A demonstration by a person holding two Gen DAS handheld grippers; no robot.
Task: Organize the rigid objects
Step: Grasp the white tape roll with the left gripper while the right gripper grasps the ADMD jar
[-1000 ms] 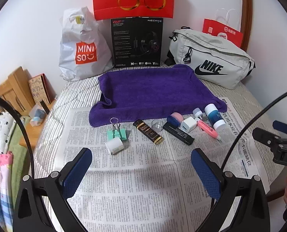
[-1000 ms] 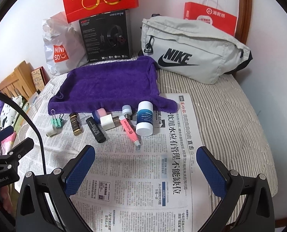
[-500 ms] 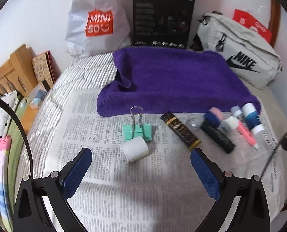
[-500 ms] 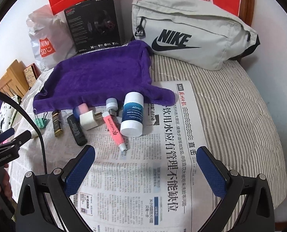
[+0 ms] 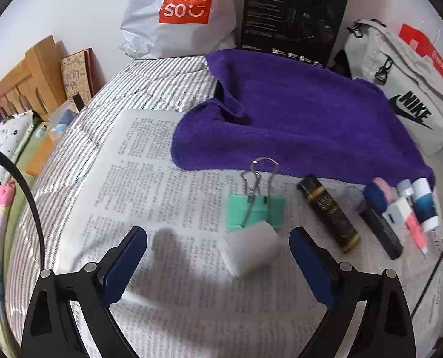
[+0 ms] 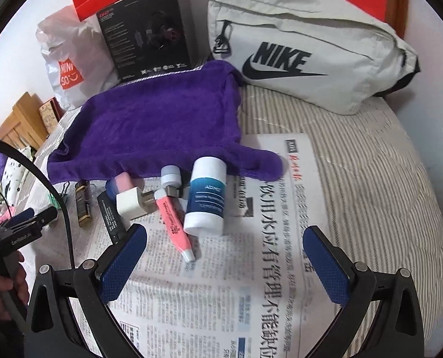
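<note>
The left claw hangs over the newspaper on the striped bed, its blue pads wide apart; the jaws have just been closing slightly. A small white cylinder lies on its side between them, nearer the right pad, and neither pad touches it. Just behind it rests a mint-green binder clip, wire handles pointing toward the purple towel. To the right lie a black and gold tube and a dark flat bar.

The right claw also stands wide apart and holds nothing. Ahead of it on the newspaper lie a pink tube, a blue and white bottle on its side, a white charger plug and a small white-capped vial, all crowded along the towel's near edge. A hand grips the left claw's handle at the left edge of this view. A grey Nike bag, a black headset box and a Miniso bag sit against the wall.
</note>
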